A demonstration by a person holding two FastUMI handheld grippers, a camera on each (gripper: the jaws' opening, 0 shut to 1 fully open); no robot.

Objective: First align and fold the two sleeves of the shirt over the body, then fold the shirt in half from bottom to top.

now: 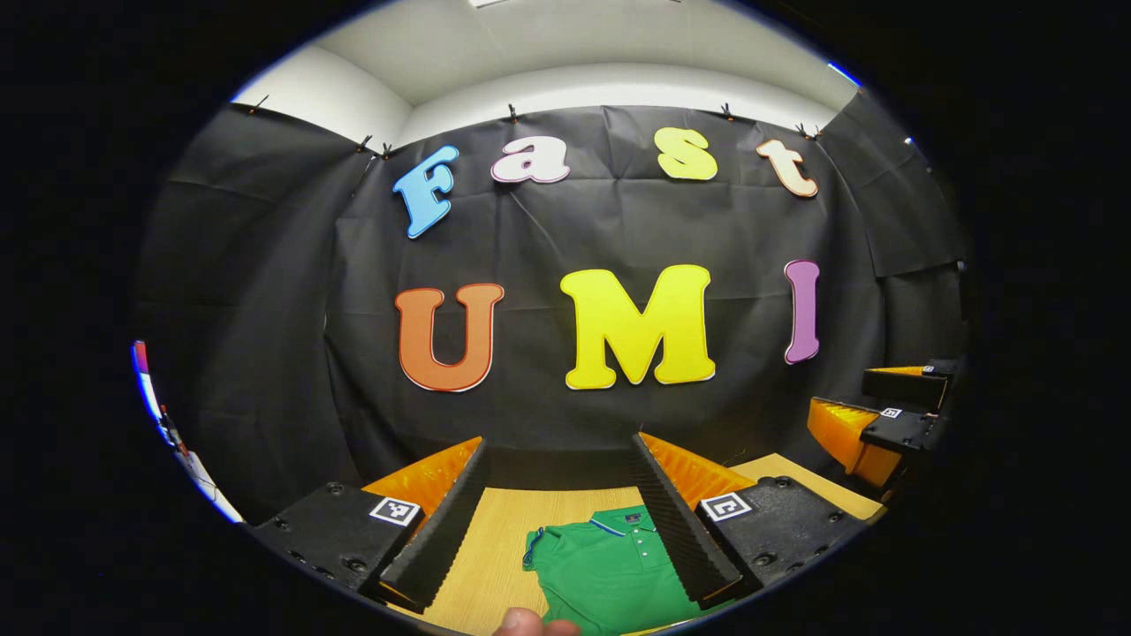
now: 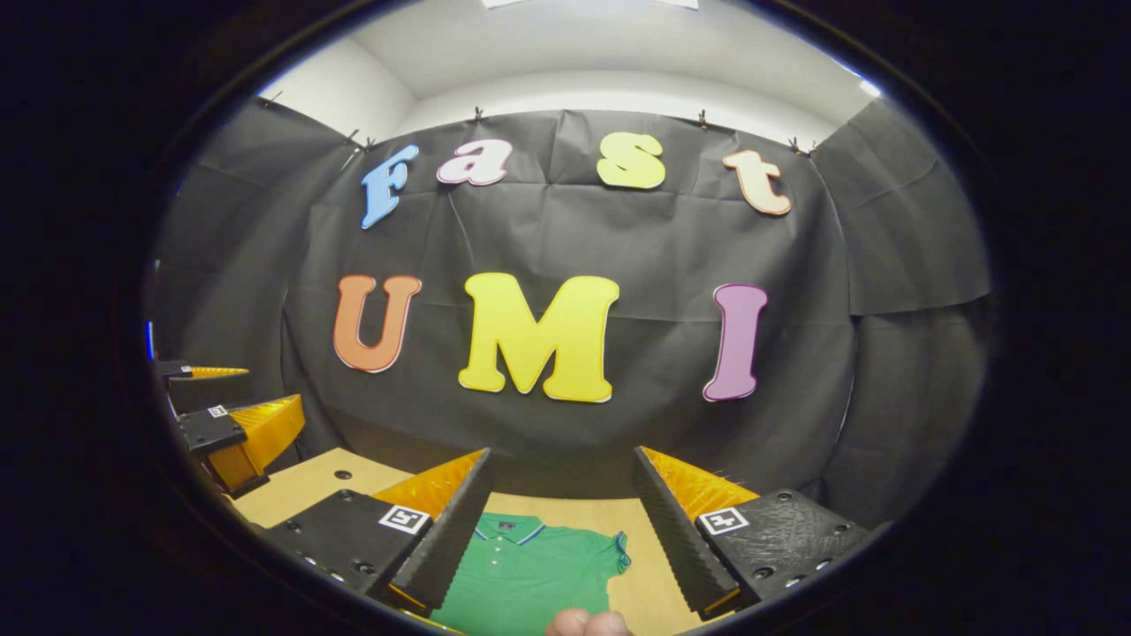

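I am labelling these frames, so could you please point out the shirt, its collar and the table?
shirt [image 2: 530, 579], right gripper view, chest.
collar [image 2: 505, 528], right gripper view, left collar flap.
table [image 1: 490, 539], left gripper view, bare wood left of the shirt.

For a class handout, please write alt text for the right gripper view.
A green polo shirt lies flat on a wooden table, seen between the open jaws of the right gripper held above it. The left gripper shows at the left edge.
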